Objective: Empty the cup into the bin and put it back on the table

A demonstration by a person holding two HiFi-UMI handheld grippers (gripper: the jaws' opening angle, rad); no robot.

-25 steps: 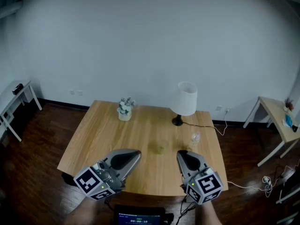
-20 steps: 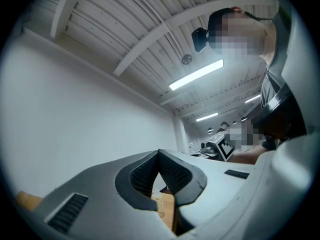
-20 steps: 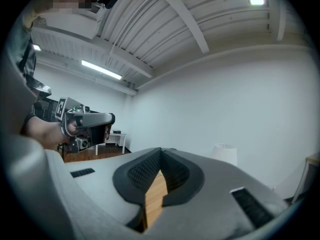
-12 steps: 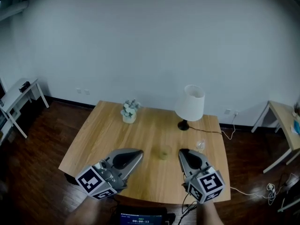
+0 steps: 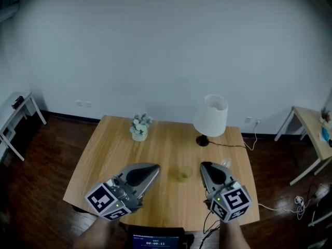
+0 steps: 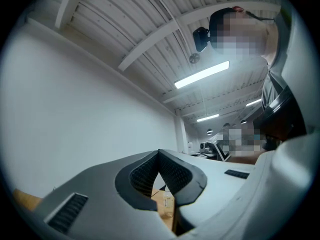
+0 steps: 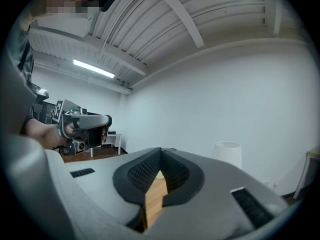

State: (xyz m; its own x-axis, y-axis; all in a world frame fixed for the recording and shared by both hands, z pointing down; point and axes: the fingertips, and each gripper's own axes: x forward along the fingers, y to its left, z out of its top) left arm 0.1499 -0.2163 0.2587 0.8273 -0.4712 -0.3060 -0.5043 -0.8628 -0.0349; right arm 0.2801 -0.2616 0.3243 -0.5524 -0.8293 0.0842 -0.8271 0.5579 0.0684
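Hovering clenched and empty: left claw (image 5: pixel 154 168), right claw (image 5: pixel 204 166) — flanking what seems the cup (image 5: pixel 183 174) on the tabletop (image 5: pixel 109 149), poised for pickup.

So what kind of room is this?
Probably an office or workroom: a wooden table with a lamp and small plant, plain side desks along the white wall, strip lights overhead.

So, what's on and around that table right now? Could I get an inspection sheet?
Surface: light wooden table, tidy.
Job's things: pale green translucent cup standing centrally, untouched; bin nothing seen.
Clutter: small plant in white pot; white-shaded lamp on black base; small clear container.
Grippers: left gripper and right gripper both shut, empty, above the table's near side.
Cables: dark lamp cable trailing off the table's right edge.
Surroundings: white wall, dark wooden floor, side tables left and right.
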